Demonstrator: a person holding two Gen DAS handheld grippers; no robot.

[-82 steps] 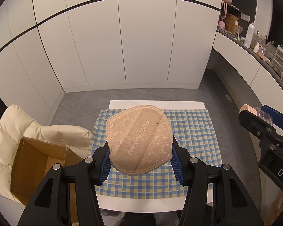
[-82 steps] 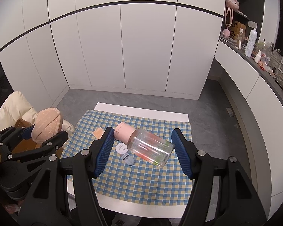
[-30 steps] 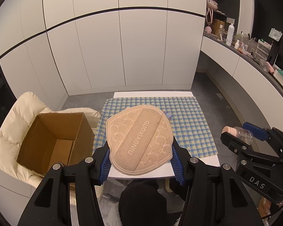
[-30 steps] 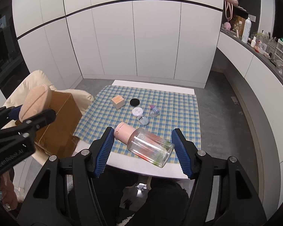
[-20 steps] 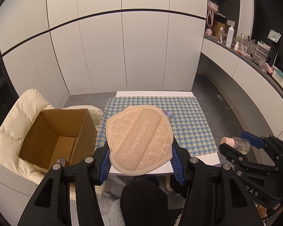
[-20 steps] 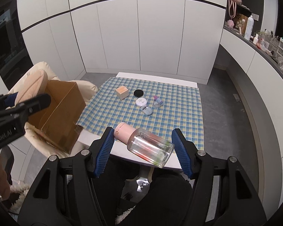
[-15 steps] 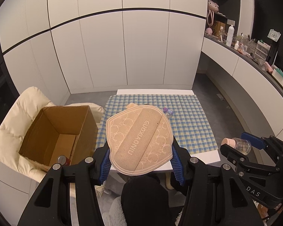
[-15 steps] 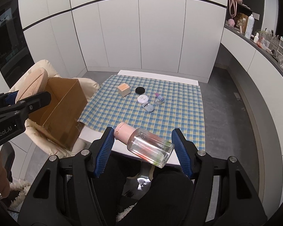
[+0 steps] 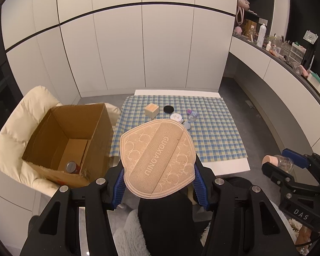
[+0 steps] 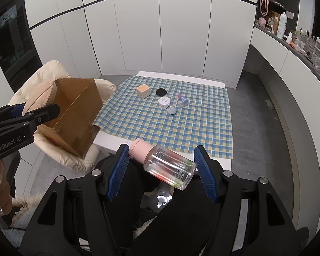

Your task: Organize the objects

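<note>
Left gripper (image 9: 157, 183) clamping a beige embossed pouch (image 9: 157, 157) between its blue pads, the pouch standing on edge with the lettering "GUOXIAONIU" running along its middle band. Hovering off the near-left corner of the table (image 9: 224, 169), just beside the open cardboard box (image 9: 70, 136) sitting on a cream padded chair (image 9: 15, 128). Inside the box, lying near its front wall, a red can (image 9: 71, 167).

Right gripper (image 10: 161, 171) gripping a clear bottle with a pink cap (image 10: 166, 163), jaws at a middling width, the bottle lying tilted across them with the cap against the left pad and the base toward the right pad. Hanging off the near edge of the table, over dark-clothed legs (image 10: 177, 213).

Resting on the checked blue-and-yellow cloth (image 10: 192, 125), toward the far side of the table: a small wooden cube (image 10: 143, 91), a black round lid (image 10: 161, 92) just beside it, a white round tin (image 10: 164, 101), a pale blue oval case (image 10: 170, 109) touching or nearly touching the tin, and a small clear item with a purple cap (image 10: 182, 102).

Showing at the lower left of the right wrist view, a hand (image 10: 2, 194) with long decorated nails.
</note>
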